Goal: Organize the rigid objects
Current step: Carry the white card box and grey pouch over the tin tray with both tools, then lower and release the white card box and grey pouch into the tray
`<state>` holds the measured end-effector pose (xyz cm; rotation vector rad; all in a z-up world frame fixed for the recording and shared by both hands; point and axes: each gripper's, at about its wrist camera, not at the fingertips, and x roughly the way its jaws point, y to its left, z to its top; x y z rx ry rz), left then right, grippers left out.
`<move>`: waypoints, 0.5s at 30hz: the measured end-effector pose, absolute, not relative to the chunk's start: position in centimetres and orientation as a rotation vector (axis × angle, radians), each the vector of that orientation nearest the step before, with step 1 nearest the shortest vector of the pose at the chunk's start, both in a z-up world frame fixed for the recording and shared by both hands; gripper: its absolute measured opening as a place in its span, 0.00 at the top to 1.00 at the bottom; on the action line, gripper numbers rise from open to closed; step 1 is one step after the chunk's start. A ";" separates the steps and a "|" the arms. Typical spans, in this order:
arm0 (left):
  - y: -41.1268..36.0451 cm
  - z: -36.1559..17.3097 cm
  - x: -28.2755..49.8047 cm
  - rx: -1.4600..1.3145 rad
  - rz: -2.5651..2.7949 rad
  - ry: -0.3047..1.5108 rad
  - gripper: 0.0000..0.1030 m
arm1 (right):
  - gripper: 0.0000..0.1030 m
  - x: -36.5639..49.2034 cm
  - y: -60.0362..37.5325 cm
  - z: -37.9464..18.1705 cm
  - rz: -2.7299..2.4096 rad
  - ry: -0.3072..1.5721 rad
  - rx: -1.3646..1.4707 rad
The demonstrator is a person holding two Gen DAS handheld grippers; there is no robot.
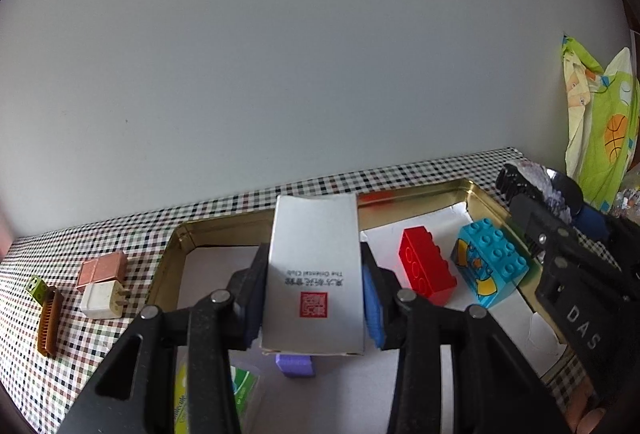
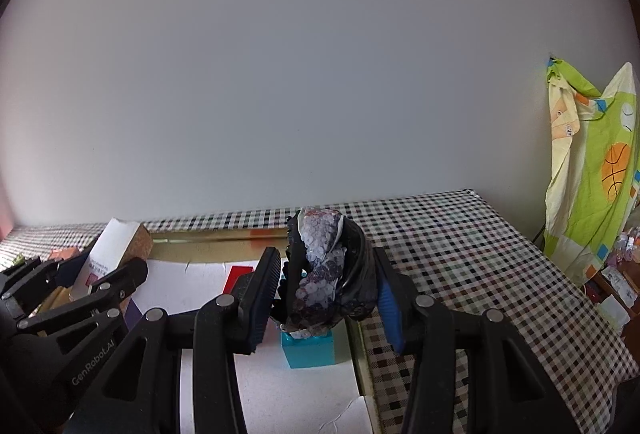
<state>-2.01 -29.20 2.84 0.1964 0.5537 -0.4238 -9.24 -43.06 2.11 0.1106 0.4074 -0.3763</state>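
My left gripper (image 1: 314, 298) is shut on a silver-white box (image 1: 316, 274) with a red stamp, held above a gold tin tray (image 1: 224, 226) lined with white paper. In the tray lie a red brick (image 1: 426, 266), a blue printed brick (image 1: 490, 266) and a small purple block (image 1: 296, 364). My right gripper (image 2: 326, 294) is shut on a dark purple crystal rock (image 2: 326, 270), held over the tray's right side above the blue brick (image 2: 308, 350). The left gripper with the box (image 2: 112, 254) shows at the left of the right wrist view.
On the checked tablecloth (image 1: 80, 346) left of the tray lie a white plug adapter (image 1: 102, 300), a copper-pink box (image 1: 102, 270), and a brown comb (image 1: 50, 318) with a green piece. A green printed cloth (image 2: 592, 170) hangs at the right. A wall stands behind.
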 end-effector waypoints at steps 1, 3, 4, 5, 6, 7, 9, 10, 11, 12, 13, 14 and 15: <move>-29.2 2.8 -1.9 0.198 -0.422 0.555 0.61 | 0.53 -9.2 -43.0 2.1 -0.373 0.412 0.109; -29.3 2.9 -1.9 0.193 -0.423 0.556 0.61 | 0.53 -9.2 -43.0 2.1 -0.370 0.413 0.110; -29.4 2.9 -1.8 0.191 -0.425 0.557 0.61 | 0.53 -9.3 -43.0 2.2 -0.373 0.413 0.111; -29.4 3.0 -1.7 0.192 -0.422 0.557 0.61 | 0.53 -9.4 -43.1 2.2 -0.374 0.414 0.112; -29.5 2.9 -1.7 0.195 -0.420 0.556 0.61 | 0.53 -9.4 -43.2 2.2 -0.373 0.416 0.118; -29.6 2.9 -1.7 0.199 -0.419 0.558 0.61 | 0.53 -9.4 -43.3 2.2 -0.370 0.420 0.124; -29.8 2.9 -1.7 0.211 -0.413 0.561 0.61 | 0.53 -9.3 -43.4 2.2 -0.365 0.431 0.135; -30.0 2.8 -1.6 0.216 -0.409 0.562 0.61 | 0.53 -9.2 -43.5 2.2 -0.362 0.436 0.140; -30.1 2.8 -1.7 0.219 -0.405 0.565 0.61 | 0.53 -9.1 -43.6 2.2 -0.356 0.443 0.145; -30.2 2.7 -1.6 0.220 -0.403 0.569 0.61 | 0.53 -9.1 -43.6 2.2 -0.354 0.445 0.146; -30.3 2.7 -1.5 0.222 -0.400 0.573 0.61 | 0.53 -9.1 -43.6 2.1 -0.351 0.447 0.145; -30.5 2.7 -1.4 0.222 -0.399 0.579 0.61 | 0.53 -9.0 -43.6 2.1 -0.348 0.449 0.144; -30.6 2.7 -1.3 0.223 -0.396 0.583 0.61 | 0.53 -9.0 -43.6 2.0 -0.345 0.451 0.144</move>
